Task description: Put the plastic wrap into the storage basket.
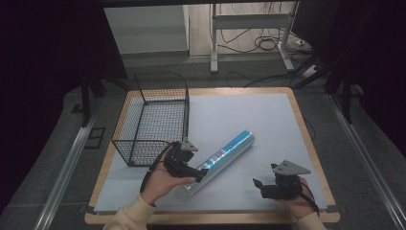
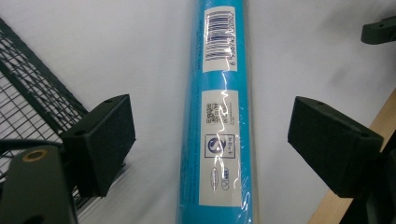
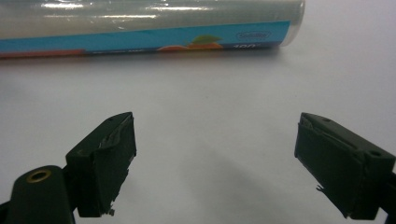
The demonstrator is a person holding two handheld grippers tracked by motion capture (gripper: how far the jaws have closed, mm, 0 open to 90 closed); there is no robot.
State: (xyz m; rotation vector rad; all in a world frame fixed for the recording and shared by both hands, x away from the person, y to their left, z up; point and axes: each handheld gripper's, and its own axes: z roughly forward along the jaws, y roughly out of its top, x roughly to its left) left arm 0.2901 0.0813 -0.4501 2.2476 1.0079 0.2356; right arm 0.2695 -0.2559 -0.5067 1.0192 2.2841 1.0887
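A long roll (image 1: 221,161) with a blue label, wrapped in clear film, lies slantwise on the pale mat. My left gripper (image 1: 199,173) stands open over the roll's near end. In the left gripper view the roll (image 2: 222,116) runs up between the two jaws, and neither pad touches it. My right gripper (image 1: 259,187) rests open at the front right of the table, empty, apart from the roll. In the right gripper view the roll (image 3: 149,25) lies across the top, beyond the spread jaws (image 3: 215,161).
A black wire basket (image 1: 151,117) stands at the back left of the mat, just left of my left hand, and its mesh (image 2: 32,102) edges the left gripper view. The table's wooden rim (image 1: 313,158) runs along the right. Bare mat (image 1: 249,110) lies behind the roll.
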